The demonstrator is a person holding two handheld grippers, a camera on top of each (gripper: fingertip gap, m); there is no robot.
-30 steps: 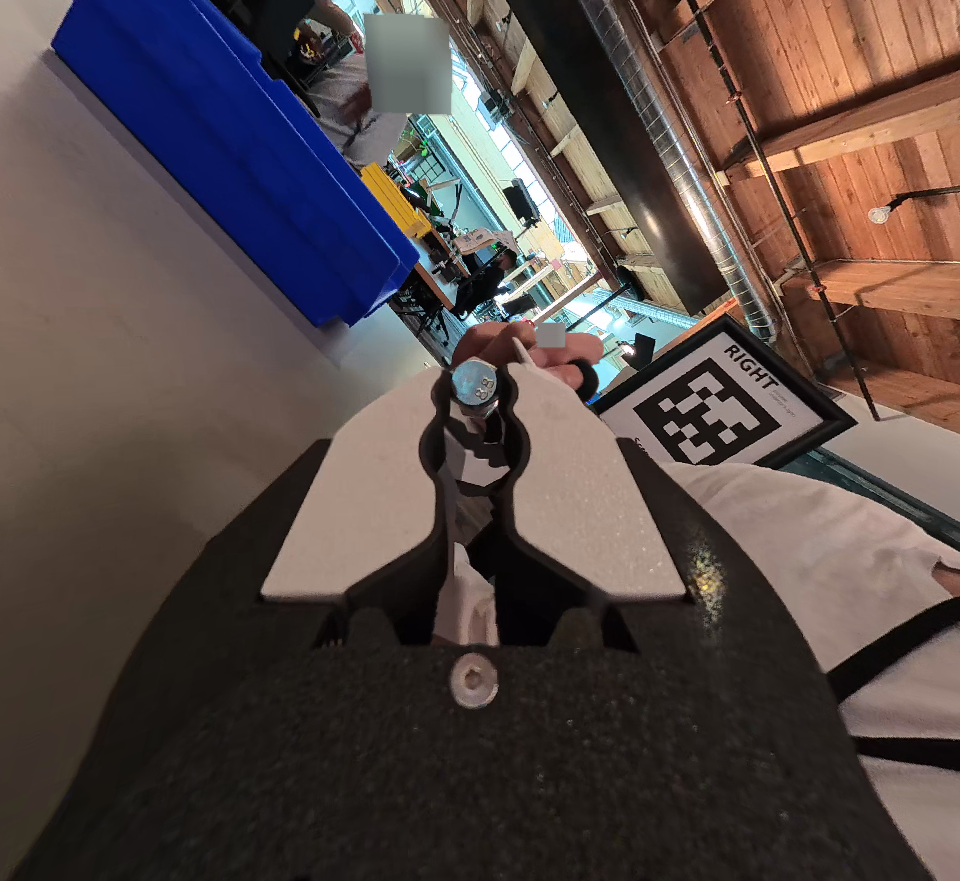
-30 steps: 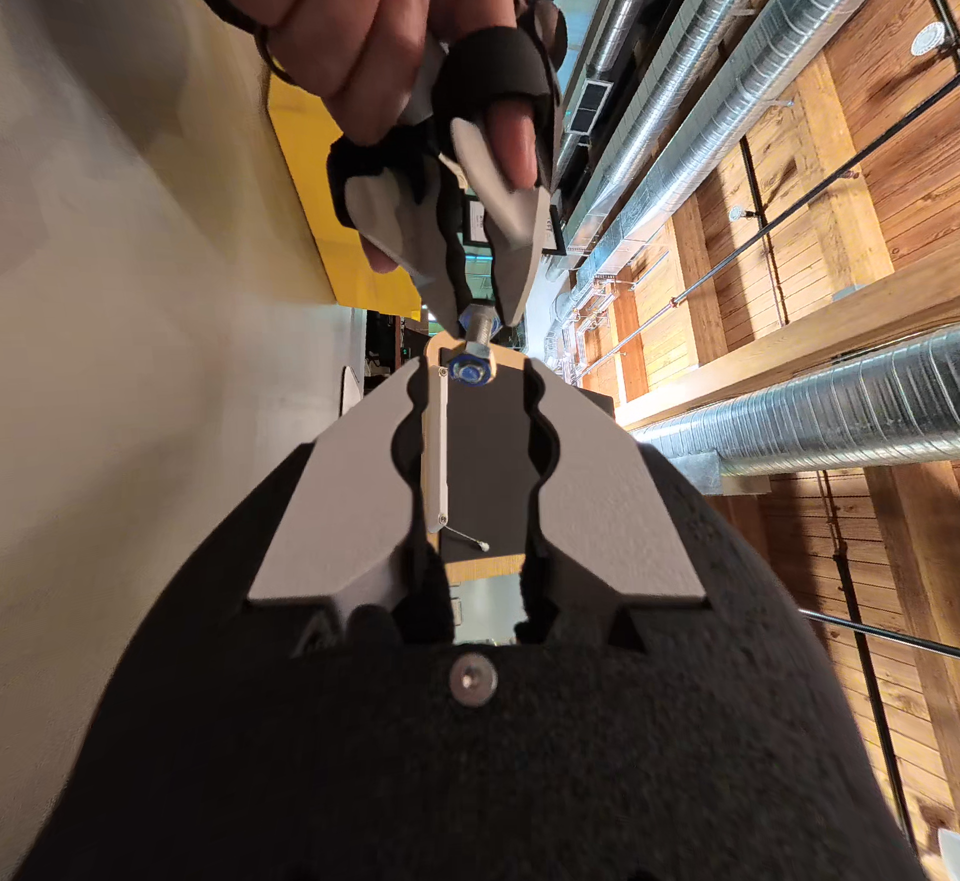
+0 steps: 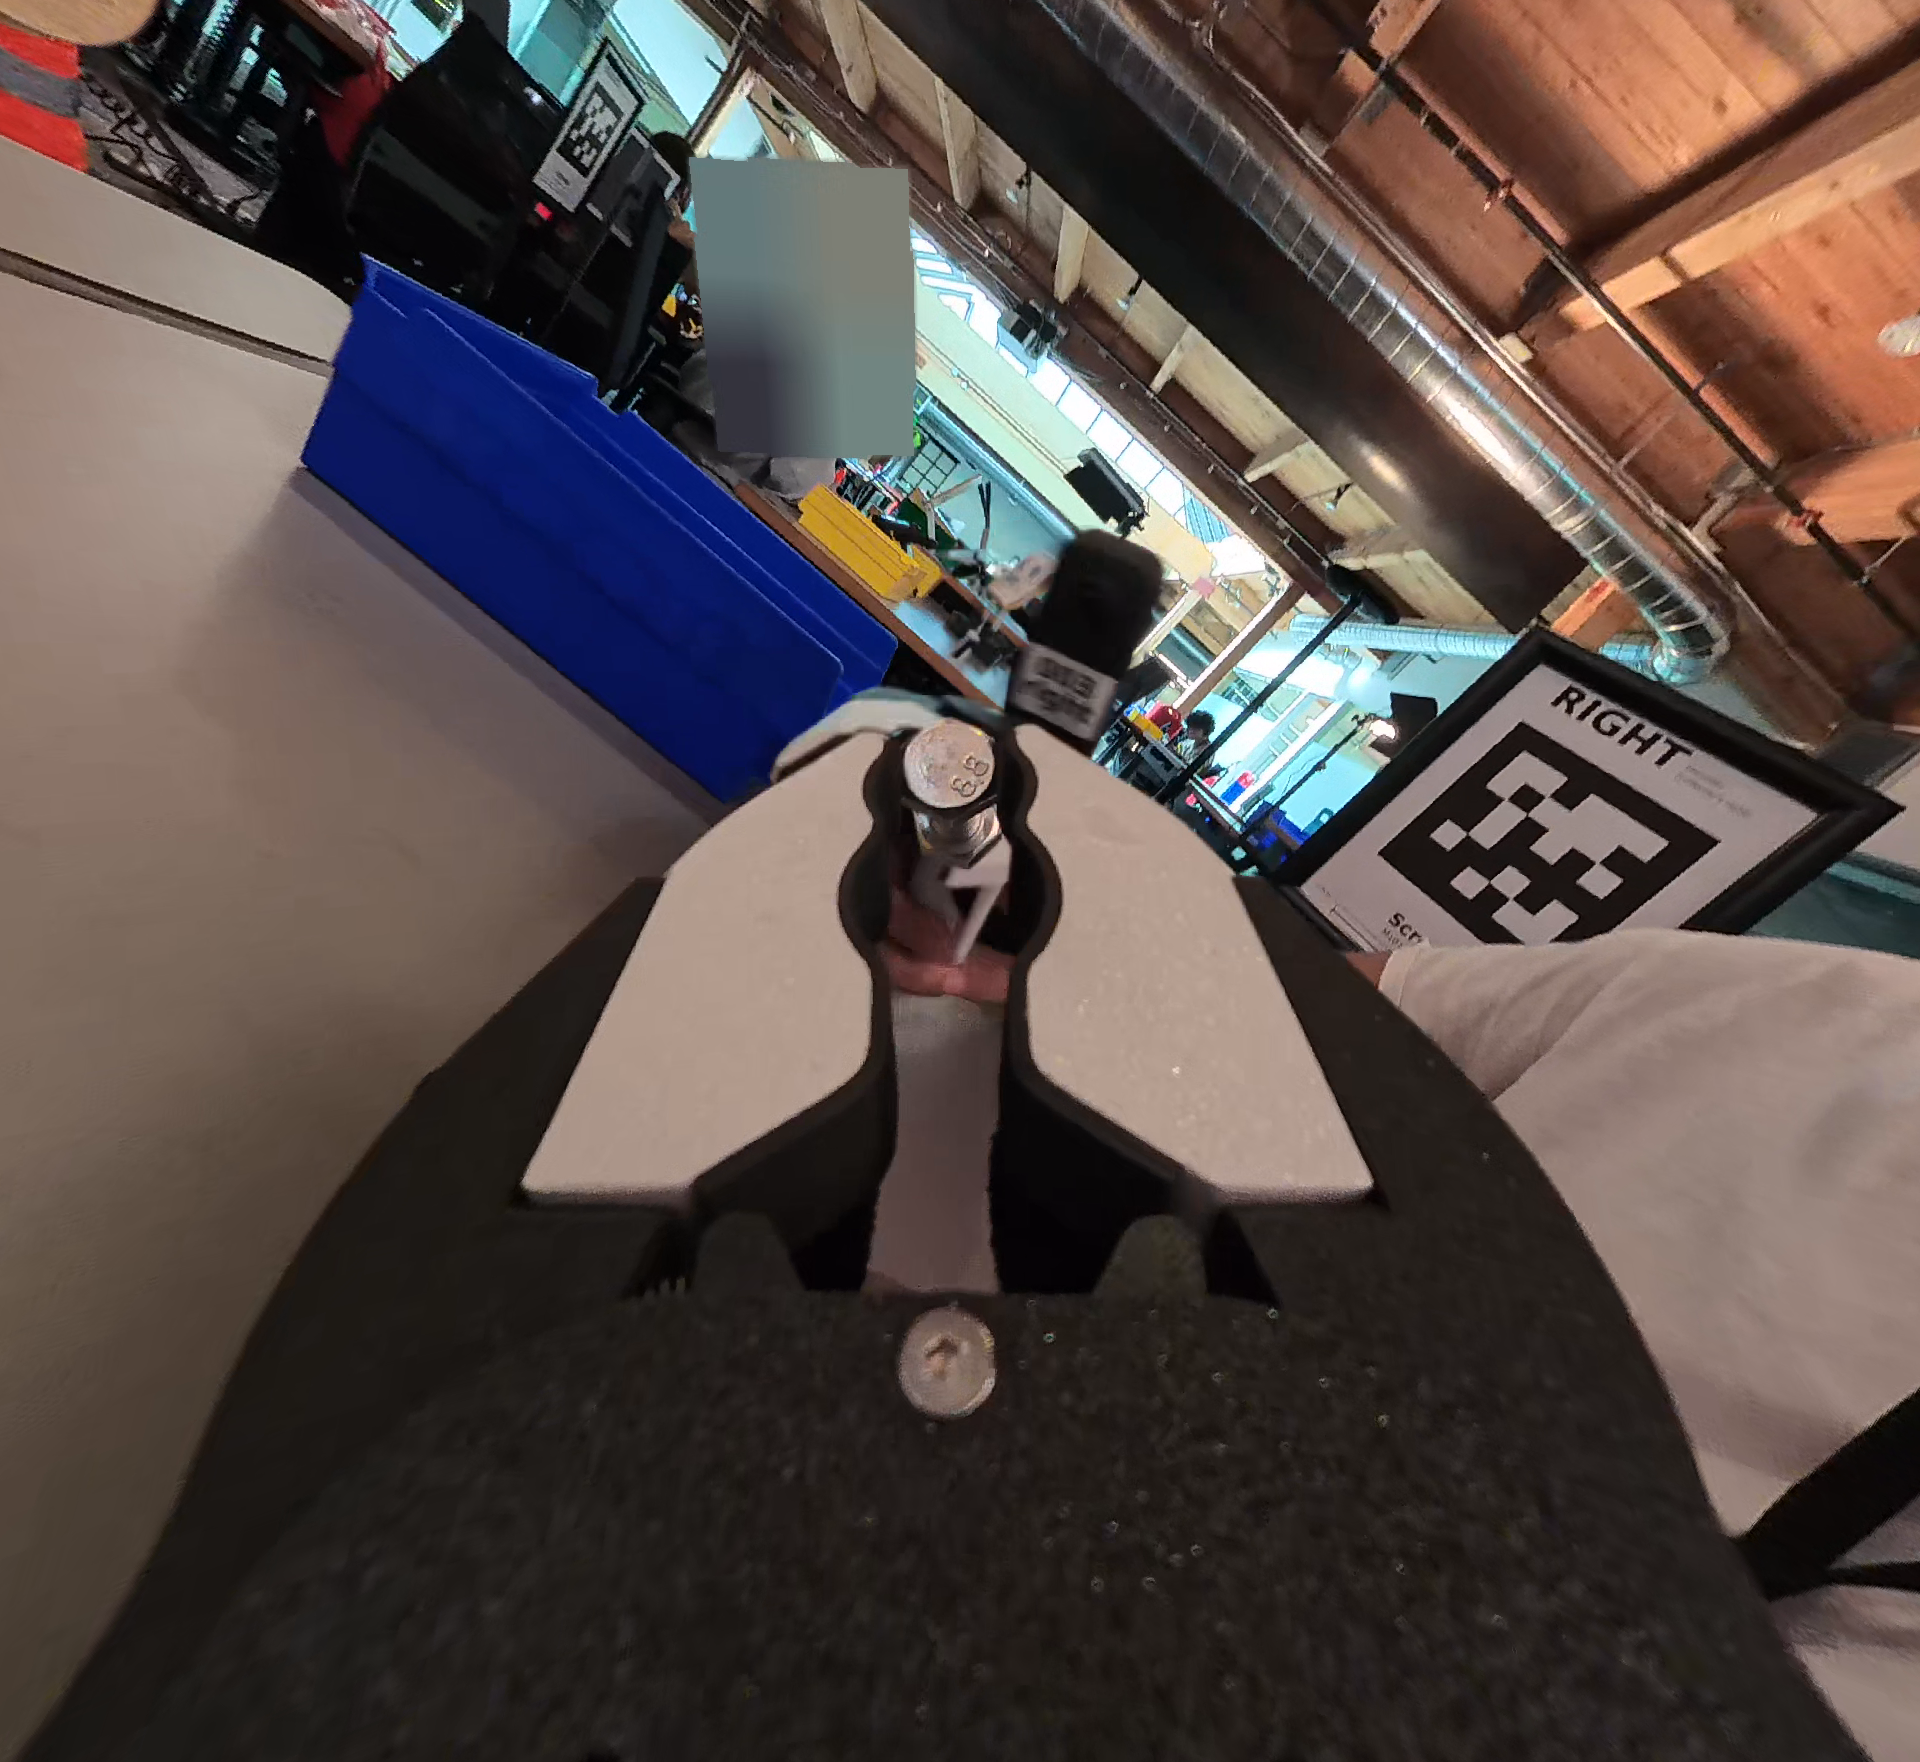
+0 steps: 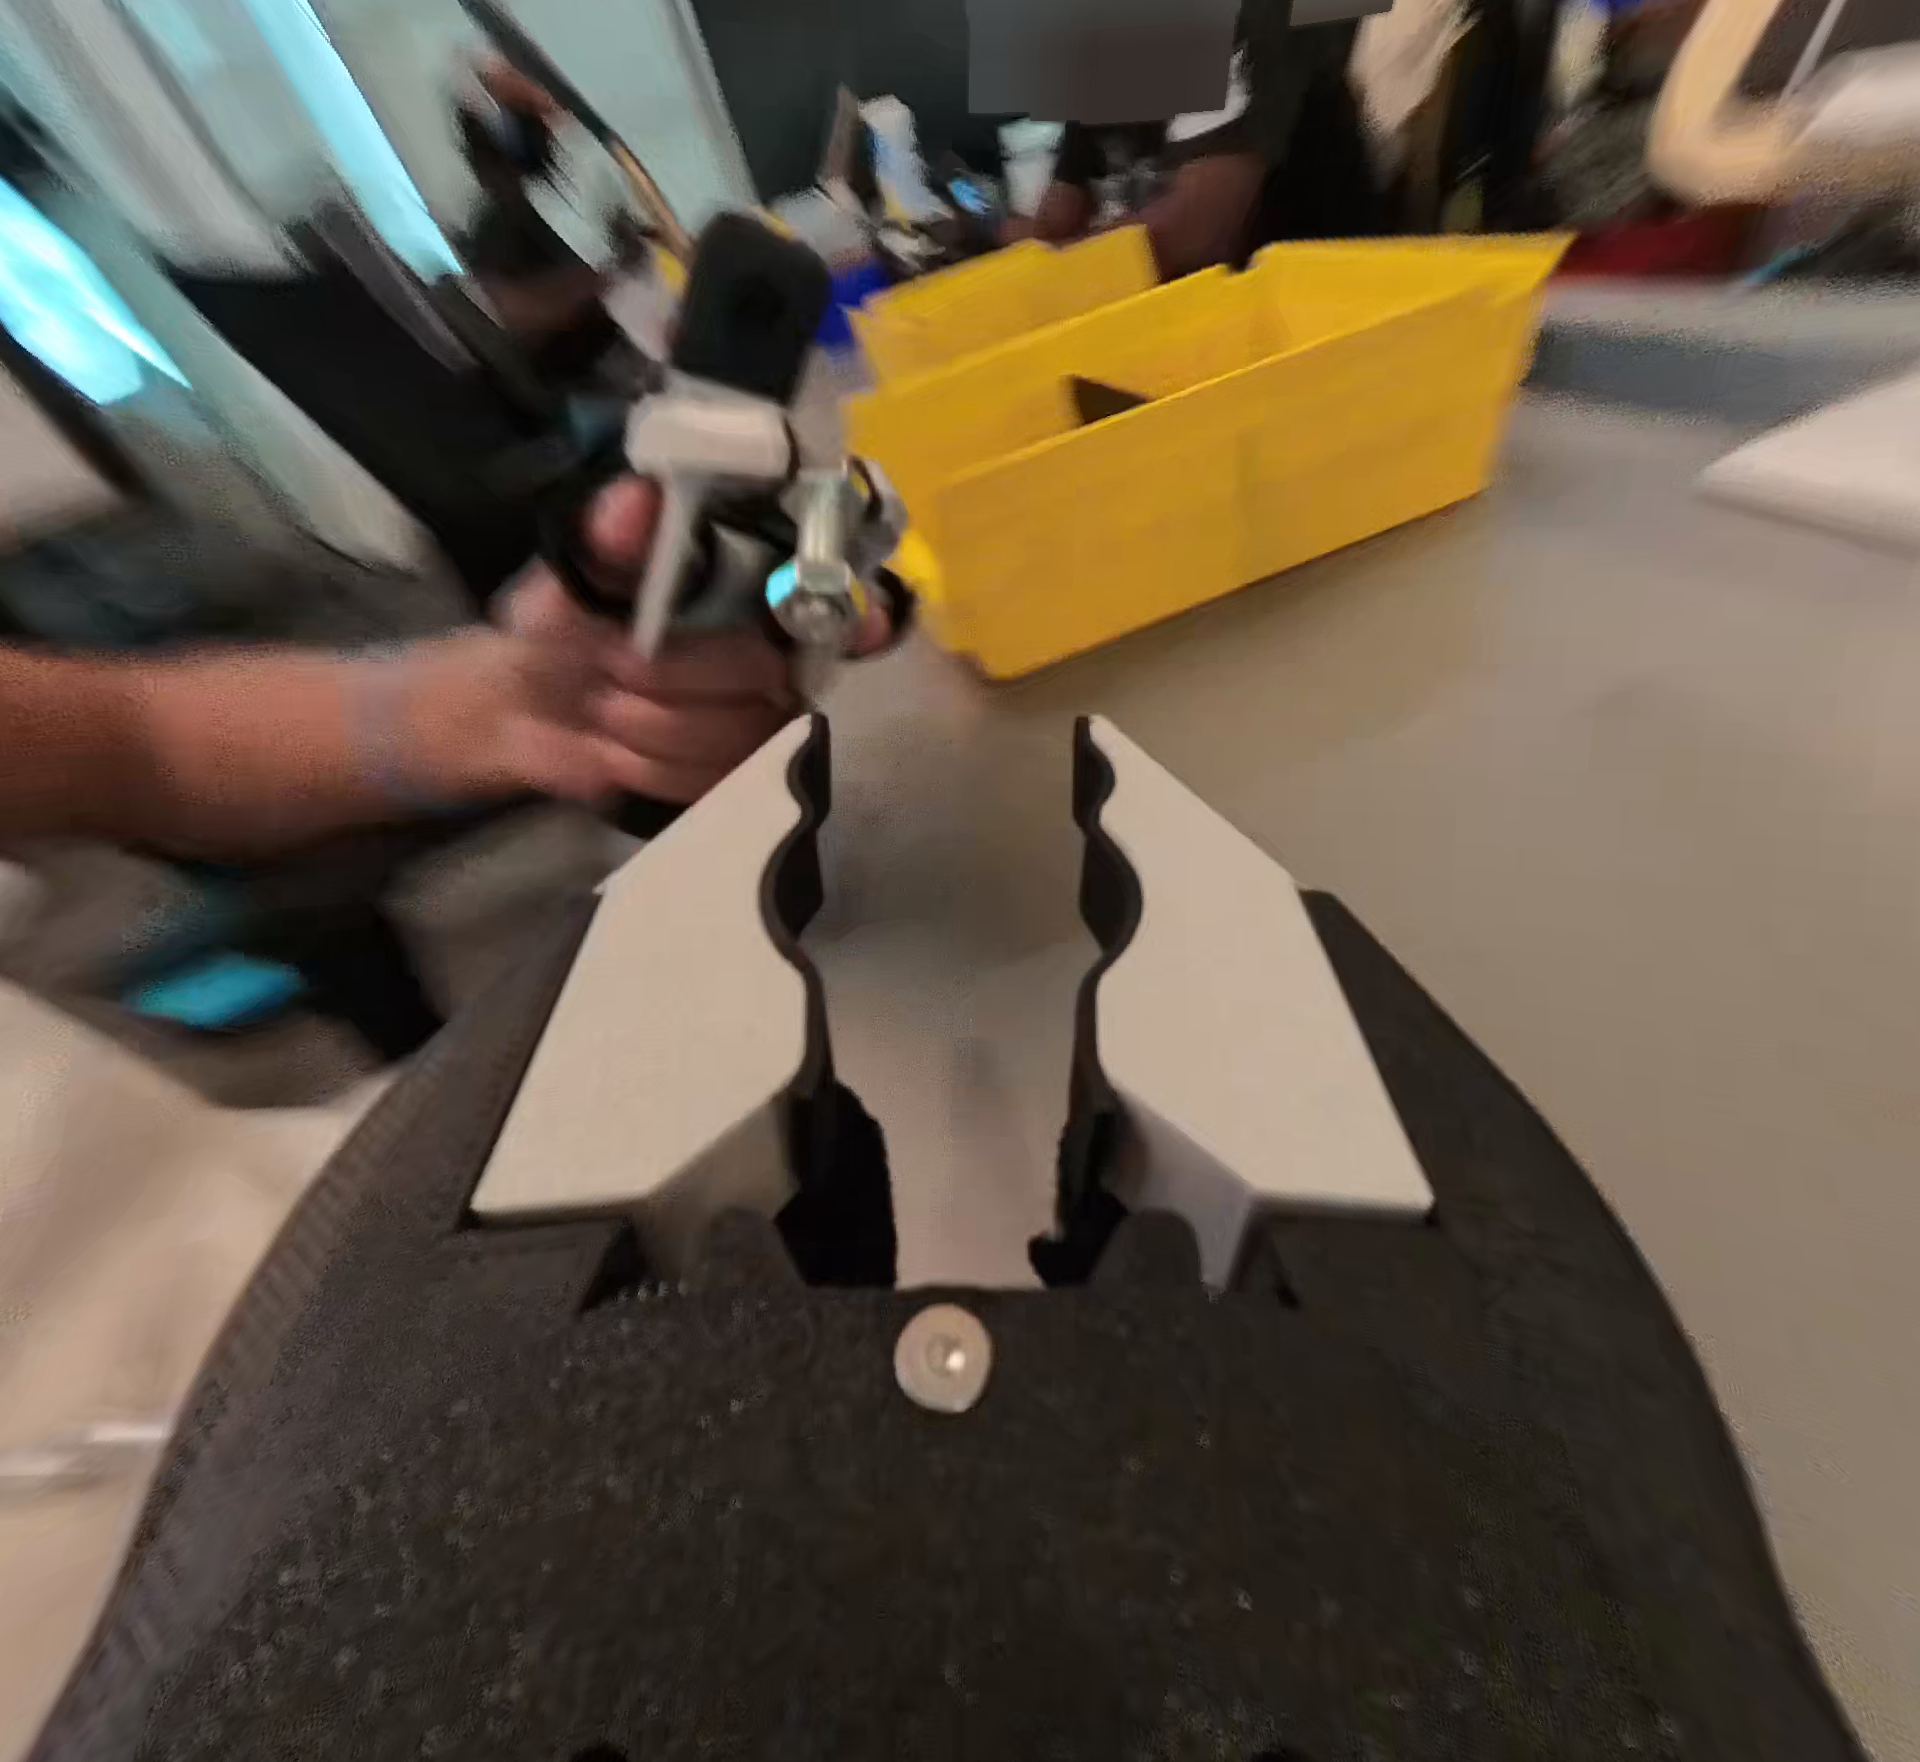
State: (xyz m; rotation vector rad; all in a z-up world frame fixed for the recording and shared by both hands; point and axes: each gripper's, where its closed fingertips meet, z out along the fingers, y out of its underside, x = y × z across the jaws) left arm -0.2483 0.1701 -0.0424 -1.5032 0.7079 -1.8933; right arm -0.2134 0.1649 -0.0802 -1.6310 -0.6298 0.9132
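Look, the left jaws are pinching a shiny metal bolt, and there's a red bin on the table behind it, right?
Nearly. The bin behind it is blue, not red; the left wrist view shows it resting on the pale table. The rest holds: the left gripper has its jaws closed on the silver bolt.

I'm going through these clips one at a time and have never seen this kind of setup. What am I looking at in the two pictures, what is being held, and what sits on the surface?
There is no robot here: a person holds a two-finger gripper in each hand, and each gripper carries a camera looking forward along its fingers.

In the left wrist view, the left gripper is clamped on a silver hex-head bolt. A blue bin sits on the pale table, and a framed black-and-white marker stands to the right.

In the right wrist view, which is blurred, the right gripper is open and holds nothing. Ahead of it is the person's hand with the other gripper and bolt, and a yellow bin.
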